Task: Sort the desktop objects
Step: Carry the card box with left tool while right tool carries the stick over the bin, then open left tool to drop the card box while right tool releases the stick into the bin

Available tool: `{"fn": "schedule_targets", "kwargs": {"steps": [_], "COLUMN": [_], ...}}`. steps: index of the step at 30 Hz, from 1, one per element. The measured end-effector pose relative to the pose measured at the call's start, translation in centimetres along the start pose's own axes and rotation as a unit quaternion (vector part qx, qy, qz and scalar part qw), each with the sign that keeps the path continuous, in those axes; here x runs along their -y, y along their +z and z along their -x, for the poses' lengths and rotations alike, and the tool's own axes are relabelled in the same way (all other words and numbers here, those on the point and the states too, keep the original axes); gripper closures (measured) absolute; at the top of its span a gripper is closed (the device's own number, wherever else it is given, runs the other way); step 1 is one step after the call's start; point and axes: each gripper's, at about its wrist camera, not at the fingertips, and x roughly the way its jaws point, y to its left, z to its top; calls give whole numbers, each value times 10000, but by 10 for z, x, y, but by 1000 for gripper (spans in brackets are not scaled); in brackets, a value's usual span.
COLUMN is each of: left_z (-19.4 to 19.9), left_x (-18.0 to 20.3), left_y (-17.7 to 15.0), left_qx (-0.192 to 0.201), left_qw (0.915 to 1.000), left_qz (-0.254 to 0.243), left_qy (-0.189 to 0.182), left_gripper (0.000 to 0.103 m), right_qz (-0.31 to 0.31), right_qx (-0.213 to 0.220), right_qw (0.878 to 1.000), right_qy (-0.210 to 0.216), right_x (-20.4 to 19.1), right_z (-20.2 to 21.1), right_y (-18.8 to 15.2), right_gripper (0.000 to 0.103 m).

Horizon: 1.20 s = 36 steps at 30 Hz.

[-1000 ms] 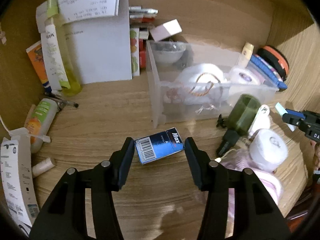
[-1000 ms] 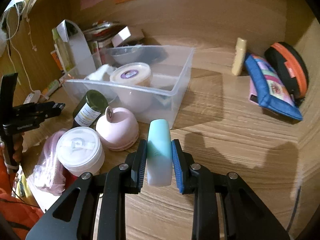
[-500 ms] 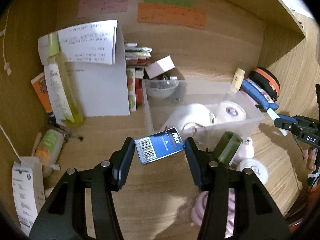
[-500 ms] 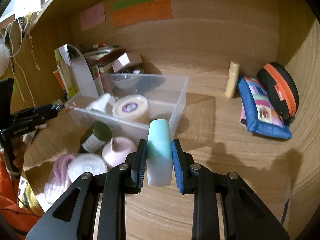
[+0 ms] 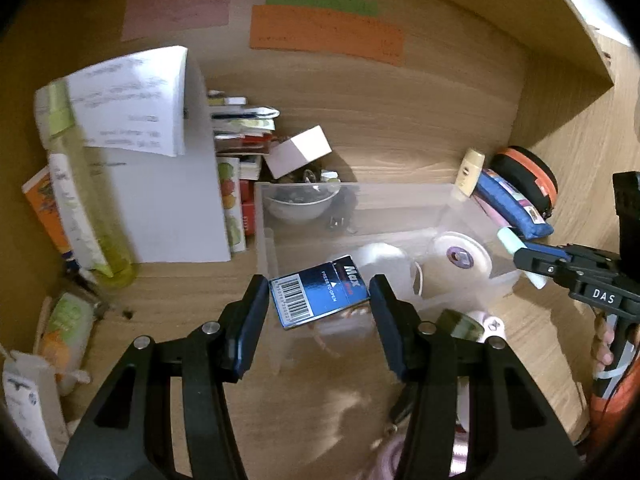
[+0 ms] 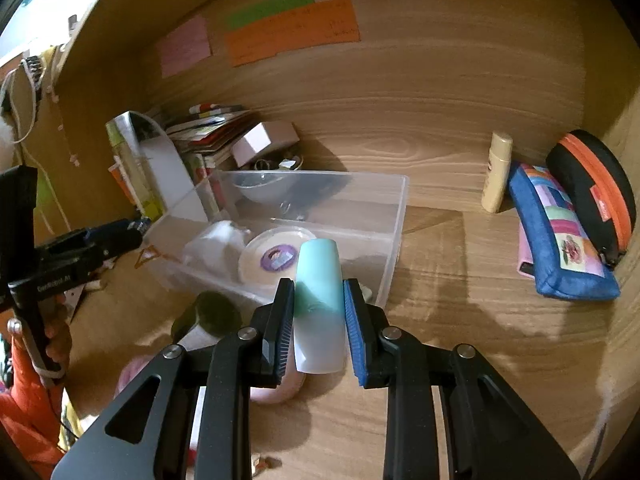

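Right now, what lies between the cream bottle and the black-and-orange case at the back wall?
In the right wrist view, the blue patchwork pouch lies between the cream bottle and the black-and-orange case, leaning toward the case.

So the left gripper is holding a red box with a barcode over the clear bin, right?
Nearly. The box is blue, not red; only part of its logo lettering is red. The left wrist view shows it, barcode and all, held between the left gripper fingers in front of and above the clear bin.
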Motion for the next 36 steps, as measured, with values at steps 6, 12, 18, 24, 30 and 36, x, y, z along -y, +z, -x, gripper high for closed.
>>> {"fn": "schedule_targets", "kwargs": {"steps": [6, 12, 18, 24, 30, 36], "left_z": [-20, -25, -28, -27, -24, -17], "left_x": [5, 4, 11, 11, 14, 22], "left_y": [2, 1, -1, -2, -3, -2], "left_qx": [-114, -129, -111, -53, 41, 67], "left_qw": [9999, 9999, 9992, 9990, 9989, 9985], "left_qz": [-68, -108, -301, -387, -447, -510], "left_qy": [1, 33, 224, 225, 162, 197], "left_gripper": [52, 52, 51, 48, 39, 27], "right_qz": [-56, -41, 148, 185, 183, 141], "right_qx": [-16, -30, 27, 55, 50, 227], "right_qw": [9997, 9989, 9973, 9969, 9974, 9985], "right_qy": [-234, -458, -716, -763, -692, -486], "right_x": [-1, 0, -8, -9, -9, -13], "right_z": [-14, -22, -25, -23, -21, -5], "right_y": [4, 5, 4, 3, 3, 5], "right_gripper": [81, 81, 81, 79, 75, 50]}}
